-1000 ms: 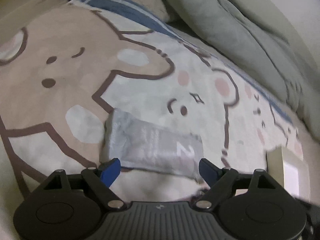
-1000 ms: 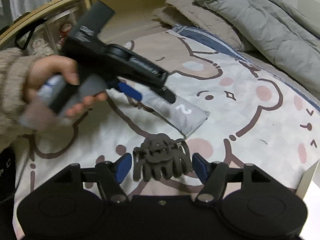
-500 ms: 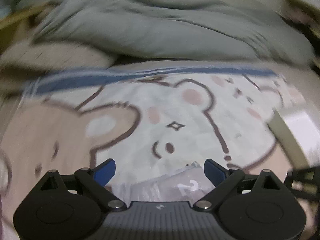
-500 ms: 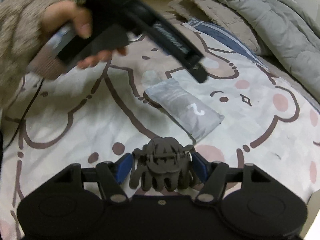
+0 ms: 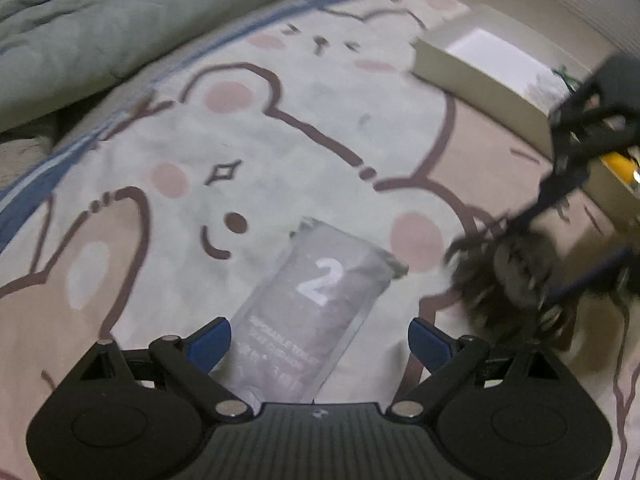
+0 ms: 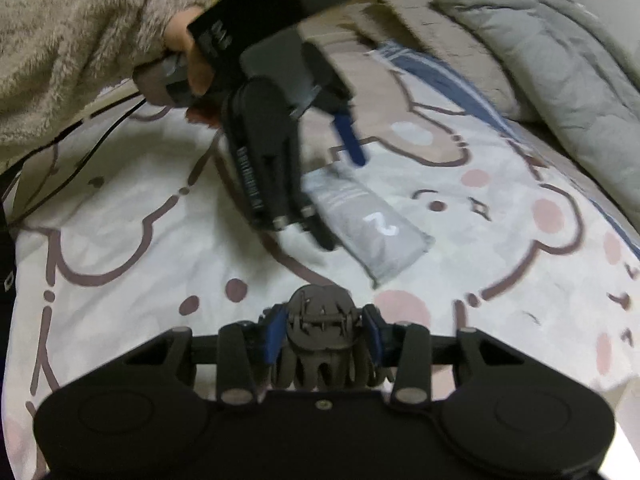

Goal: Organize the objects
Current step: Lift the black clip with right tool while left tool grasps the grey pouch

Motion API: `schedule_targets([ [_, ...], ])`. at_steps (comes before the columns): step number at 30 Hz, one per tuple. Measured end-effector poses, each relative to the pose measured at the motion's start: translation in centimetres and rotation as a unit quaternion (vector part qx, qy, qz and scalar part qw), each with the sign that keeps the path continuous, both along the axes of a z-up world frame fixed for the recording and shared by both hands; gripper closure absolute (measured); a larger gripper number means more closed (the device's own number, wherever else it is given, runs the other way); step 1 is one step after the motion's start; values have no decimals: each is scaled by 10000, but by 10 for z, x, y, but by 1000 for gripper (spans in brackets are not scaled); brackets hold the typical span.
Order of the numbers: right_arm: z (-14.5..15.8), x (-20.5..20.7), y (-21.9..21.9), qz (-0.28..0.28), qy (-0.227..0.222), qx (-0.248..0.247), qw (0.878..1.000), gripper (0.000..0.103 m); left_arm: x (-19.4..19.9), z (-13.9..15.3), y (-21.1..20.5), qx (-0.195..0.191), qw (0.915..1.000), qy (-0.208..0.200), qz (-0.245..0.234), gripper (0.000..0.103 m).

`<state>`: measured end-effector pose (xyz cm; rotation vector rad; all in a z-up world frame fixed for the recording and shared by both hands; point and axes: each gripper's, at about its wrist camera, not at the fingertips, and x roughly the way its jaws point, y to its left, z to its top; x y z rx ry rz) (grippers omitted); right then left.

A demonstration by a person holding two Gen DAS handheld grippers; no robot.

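Observation:
A grey packet marked "2" (image 5: 316, 304) lies flat on the bear-print bedsheet (image 5: 280, 152). My left gripper (image 5: 320, 344) is open, its blue-tipped jaws standing either side of the packet's near end. The packet also shows in the right wrist view (image 6: 372, 224), with the left gripper (image 6: 340, 196) over it. My right gripper (image 6: 322, 334) is shut on a dark claw hair clip (image 6: 320, 340) held above the sheet. In the left wrist view the clip (image 5: 504, 272) appears blurred at the right.
An open cardboard box (image 5: 480, 64) stands at the far right on the bed. A grey duvet (image 6: 552, 48) is bunched along the back. A beige fleece blanket (image 6: 424, 28) lies beside it. A black cable (image 6: 80, 148) runs at the left.
My right gripper has closed on the hair clip and lifted it. My left gripper swung round and now sits over the packet's near end, still open.

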<state>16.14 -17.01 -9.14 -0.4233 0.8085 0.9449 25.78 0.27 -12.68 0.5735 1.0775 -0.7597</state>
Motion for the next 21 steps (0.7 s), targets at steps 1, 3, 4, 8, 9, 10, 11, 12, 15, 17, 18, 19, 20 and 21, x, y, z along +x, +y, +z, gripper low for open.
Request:
schedule_targets([
  [1, 2, 0, -4, -84, 12, 24, 10000, 61, 2, -3, -3, 53, 10000, 23, -79, 8],
  [3, 6, -3, -13, -198, 55, 49, 9998, 61, 7, -8, -9, 148, 9995, 97, -255, 8],
  [4, 7, -4, -17, -242, 70, 41, 9997, 61, 8, -10, -12, 200, 9992, 110, -331, 8],
  [8, 7, -9, -27, -346, 114, -53, 9993, 61, 14, -22, -23, 340, 9979, 0, -551, 8],
  [9, 6, -9, -29, -361, 146, -58, 9992, 61, 17, -25, -25, 350, 9980, 6, -527, 8],
  [10, 5, -8, -30, -375, 183, -65, 9991, 61, 21, -30, -24, 355, 9983, 72, -466, 8],
  [11, 4, -8, -31, -393, 200, -81, 9990, 61, 25, -33, -23, 339, 9986, 166, -382, 6],
  [12, 3, -7, -31, -402, 206, -104, 9989, 61, 30, -35, -22, 296, 9989, 276, -257, 5],
  [15, 0, -4, -31, -432, 232, -123, 9987, 61, 34, -38, -13, 43, 9991, 418, 54, 7],
  [17, -1, -2, -31, -464, 263, -96, 9985, 61, 30, -36, -10, -57, 9990, 421, 157, 13],
  [18, -1, -1, -32, -486, 271, -83, 9984, 61, 28, -33, -9, -98, 9989, 415, 216, 22],
  [19, -1, 0, -33, -516, 279, -70, 9983, 61, 25, -30, -9, -140, 9988, 357, 299, 25],
  [20, -1, 1, -34, -563, 291, -59, 9980, 61, 22, -26, -9, -152, 9988, 275, 388, 32],
  [21, -1, 2, -35, -608, 303, -45, 9977, 61, 19, -23, -9, -146, 9985, 198, 485, 39],
])
